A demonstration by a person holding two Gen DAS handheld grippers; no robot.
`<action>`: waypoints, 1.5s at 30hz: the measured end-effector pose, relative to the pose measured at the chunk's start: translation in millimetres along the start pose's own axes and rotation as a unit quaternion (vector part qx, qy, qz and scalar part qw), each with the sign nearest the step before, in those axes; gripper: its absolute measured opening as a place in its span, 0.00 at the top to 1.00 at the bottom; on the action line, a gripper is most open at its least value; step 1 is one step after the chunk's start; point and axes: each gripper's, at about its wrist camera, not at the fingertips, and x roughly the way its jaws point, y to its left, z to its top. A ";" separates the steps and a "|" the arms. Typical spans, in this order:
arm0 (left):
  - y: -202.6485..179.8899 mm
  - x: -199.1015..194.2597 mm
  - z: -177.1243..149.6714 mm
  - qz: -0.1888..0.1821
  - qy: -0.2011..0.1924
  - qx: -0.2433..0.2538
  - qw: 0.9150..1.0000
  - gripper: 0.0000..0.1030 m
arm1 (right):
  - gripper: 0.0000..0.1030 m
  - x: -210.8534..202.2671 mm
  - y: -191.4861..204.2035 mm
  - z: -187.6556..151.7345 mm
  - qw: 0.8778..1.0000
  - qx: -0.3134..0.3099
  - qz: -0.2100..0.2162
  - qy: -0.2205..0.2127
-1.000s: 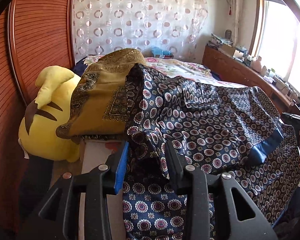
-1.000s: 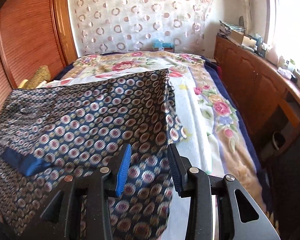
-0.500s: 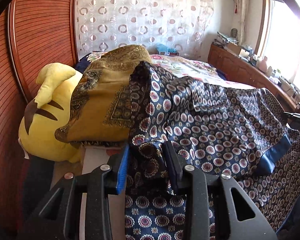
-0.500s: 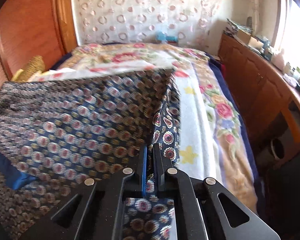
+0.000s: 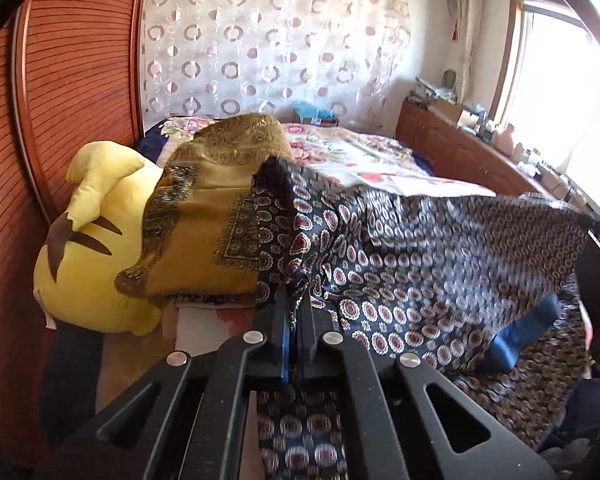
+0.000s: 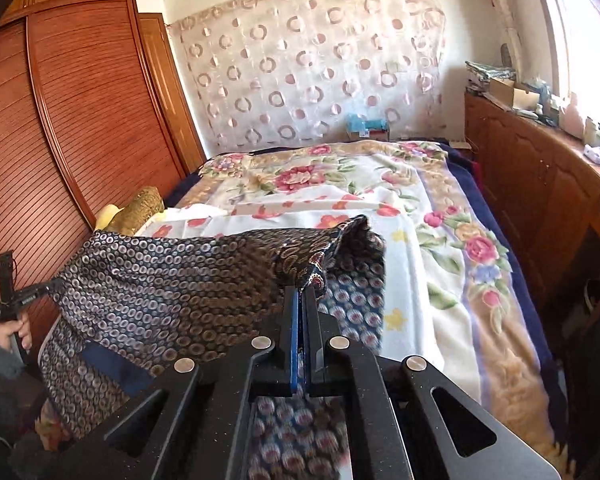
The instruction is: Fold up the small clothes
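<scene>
I have both jaws clenched on corners of the patterned cloth (image 5: 420, 264), left gripper (image 5: 294, 308) and right gripper (image 6: 300, 300), so it hangs stretched between them above the bed (image 6: 420, 216), ready, I judge, for folding.

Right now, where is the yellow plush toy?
In the left wrist view, the yellow plush toy sits at the left, against the wooden wardrobe, partly under the mustard cloth.

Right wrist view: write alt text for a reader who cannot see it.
The right tool, shut, pinches a corner of a navy medallion-print cloth lifted above a bed with a floral blanket. The left tool holds the far corner beside a slatted wooden wardrobe.
</scene>
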 end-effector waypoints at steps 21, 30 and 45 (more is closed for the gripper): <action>14.8 -25.5 -70.5 0.021 0.052 -0.015 0.998 0.98 | 0.99 -43.5 13.5 -84.2 0.996 -0.027 -0.037 0.081; 10.2 -19.3 -79.6 0.013 0.073 -0.006 0.997 0.70 | 0.97 -37.3 22.4 -89.4 0.995 -0.032 -0.057 0.075; 12.2 -27.8 -89.2 0.030 0.082 -0.009 0.996 0.62 | 0.81 -62.5 66.1 -74.3 0.993 -0.074 -0.093 0.002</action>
